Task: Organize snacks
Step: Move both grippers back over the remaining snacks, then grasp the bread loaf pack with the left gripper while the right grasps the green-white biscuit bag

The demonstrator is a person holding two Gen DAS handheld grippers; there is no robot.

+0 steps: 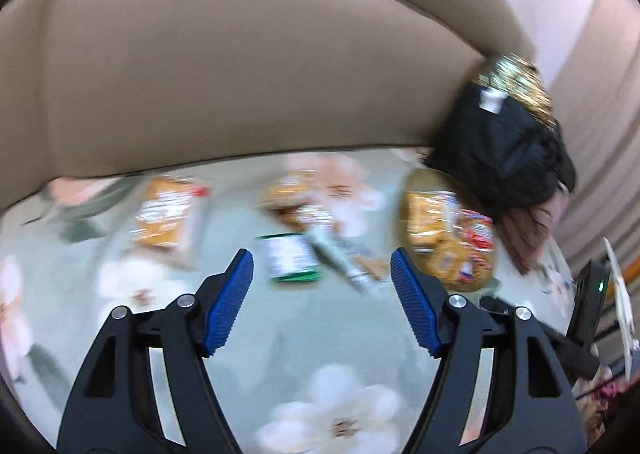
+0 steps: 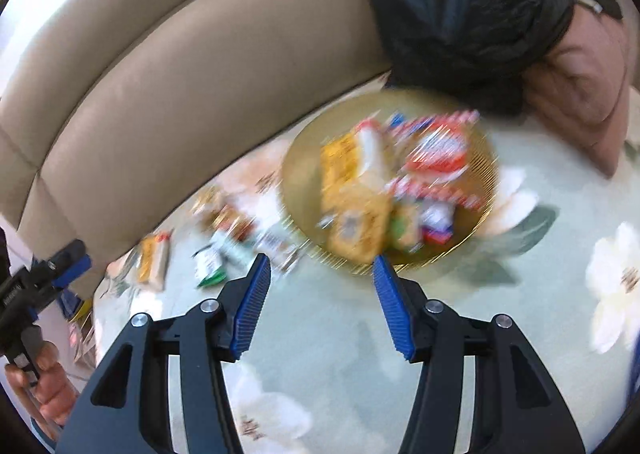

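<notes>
A: Item one, left gripper (image 1: pixel 322 268)?
B: Jaws standing wide apart, gripping nothing. It is hovering over the floral cloth (image 1: pixel 312 338). A green-and-white packet (image 1: pixel 291 261) is lying on the cloth just beyond the fingertips, in line with the gap, not touched.

A: Other loose snacks?
B: An orange packet (image 1: pixel 170 216) is lying farther off to the left, another brownish one (image 1: pixel 296 202) beyond the green one. All are blurring; labels unreadable.

A: Item two, right gripper (image 2: pixel 322 268)?
B: Jaws parted about halfway, empty. The right fingertip is sitting just in front of the gold bowl (image 2: pixel 304 170) rim.

A: Bowl contents?
B: Yellow, red-and-white and green packets heaped together, smeared by motion. The bowl is resting on the cloth near the beige sofa (image 2: pixel 180 94) and a black bag (image 2: pixel 460 14).
</notes>
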